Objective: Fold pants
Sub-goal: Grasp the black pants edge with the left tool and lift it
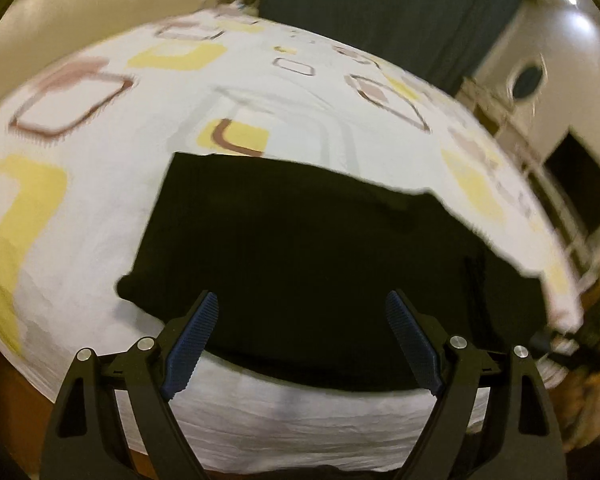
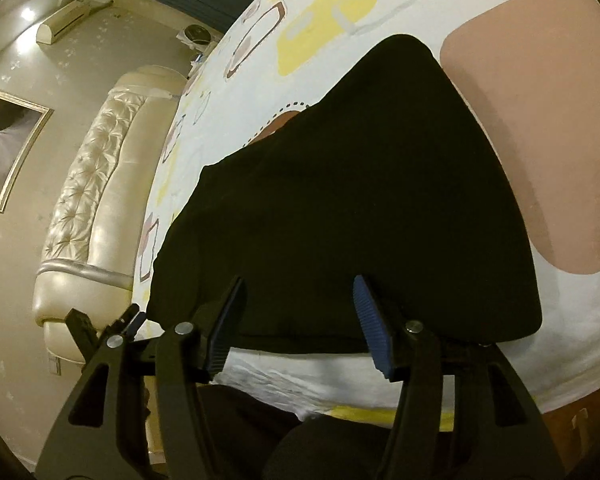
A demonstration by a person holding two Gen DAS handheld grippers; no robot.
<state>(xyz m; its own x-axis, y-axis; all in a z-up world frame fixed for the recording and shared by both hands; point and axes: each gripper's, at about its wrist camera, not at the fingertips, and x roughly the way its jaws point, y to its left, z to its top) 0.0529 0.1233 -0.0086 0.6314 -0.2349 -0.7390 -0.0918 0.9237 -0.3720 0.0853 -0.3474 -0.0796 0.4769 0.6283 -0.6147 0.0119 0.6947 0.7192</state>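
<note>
Black pants (image 1: 308,264) lie folded into a broad flat shape on a white bed sheet (image 1: 100,208) with yellow and brown squares. My left gripper (image 1: 302,308) is open and empty, just above the pants' near edge. In the right wrist view the pants (image 2: 360,200) stretch away from the camera. My right gripper (image 2: 298,292) is open and empty over their near edge. The other gripper's tip (image 2: 134,320) shows at the left edge of the pants.
The bed's near edge (image 1: 300,420) runs below both grippers. A cream tufted headboard (image 2: 96,184) stands at the left. A dark curtain (image 1: 380,8) hangs behind the bed. Shelving and a dark screen (image 1: 580,188) are at the right.
</note>
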